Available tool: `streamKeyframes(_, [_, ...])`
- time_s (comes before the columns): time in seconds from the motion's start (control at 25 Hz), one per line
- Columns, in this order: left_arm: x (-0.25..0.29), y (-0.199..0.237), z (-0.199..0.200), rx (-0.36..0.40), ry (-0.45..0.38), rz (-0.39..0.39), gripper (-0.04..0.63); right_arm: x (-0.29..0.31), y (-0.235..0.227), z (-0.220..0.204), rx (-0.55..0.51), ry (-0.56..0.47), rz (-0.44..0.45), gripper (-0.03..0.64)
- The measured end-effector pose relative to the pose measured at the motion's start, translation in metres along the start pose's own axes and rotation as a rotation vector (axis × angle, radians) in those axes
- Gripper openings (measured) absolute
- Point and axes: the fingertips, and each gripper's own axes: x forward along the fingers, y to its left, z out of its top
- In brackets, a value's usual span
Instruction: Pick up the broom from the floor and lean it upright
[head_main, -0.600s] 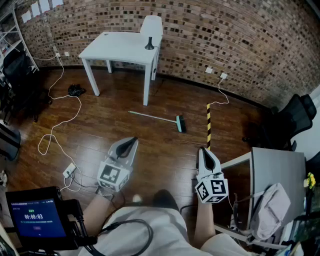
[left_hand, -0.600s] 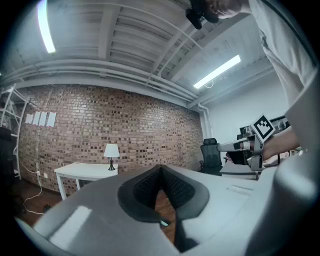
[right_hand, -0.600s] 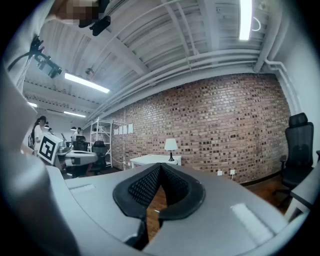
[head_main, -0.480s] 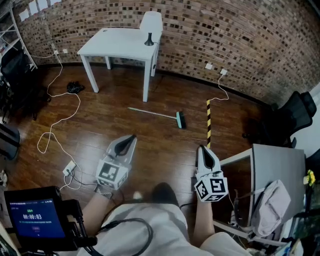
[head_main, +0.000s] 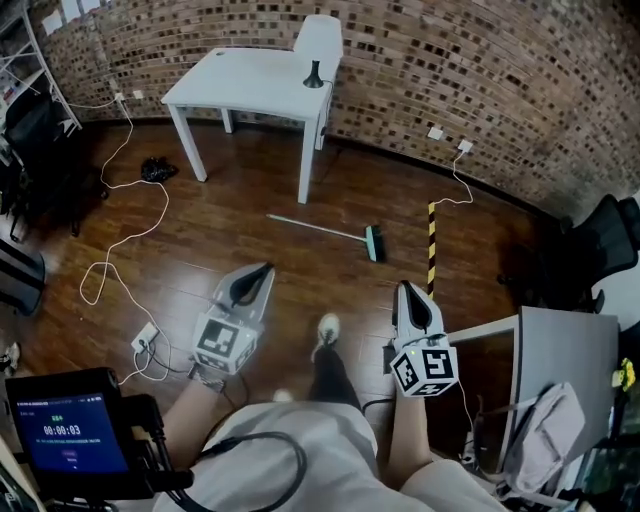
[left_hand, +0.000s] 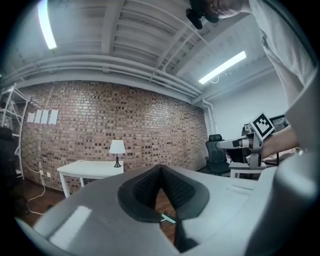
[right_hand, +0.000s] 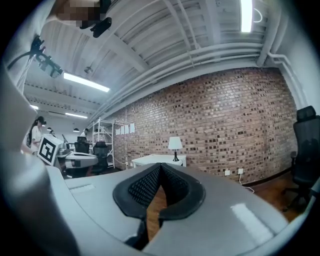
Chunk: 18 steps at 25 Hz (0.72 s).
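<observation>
Progress: zero, nothing done yet. The broom (head_main: 325, 232) lies flat on the wooden floor (head_main: 210, 250) mid-room, with its handle end near the white table's (head_main: 250, 85) front right leg and its brush head toward the black-yellow tape strip (head_main: 432, 245). It is well apart from both grippers. The left gripper (head_main: 262, 272) and right gripper (head_main: 406, 290) are both clenched on nothing, held level and aimed roughly its way. My read of what's left is everything: close in, open the jaws, grasp the handle, lift it, then lean it upright. The brick wall (head_main: 460, 70) or the table edge looks like the likely support.
</observation>
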Motion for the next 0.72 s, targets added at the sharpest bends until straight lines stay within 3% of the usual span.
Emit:
streamKeyframes(0.48, [0.163, 0.074, 0.005, -0.007, 0.028, 0.085, 0.000, 0.172, -0.092, 0.017, 0.009, 0.024, 0.102, 0.012])
streamKeyframes(0.64, [0.225, 0.095, 0.018, -0.063, -0.025, 0.095, 0.000, 0.231, -0.131, 0.035, -0.024, 0.017, 0.123, 0.012])
streamKeyframes(0.72, [0.253, 0.105, 0.022, -0.051, -0.025, 0.106, 0.000, 0.259, -0.145, 0.048, -0.043, -0.003, 0.133, 0.012])
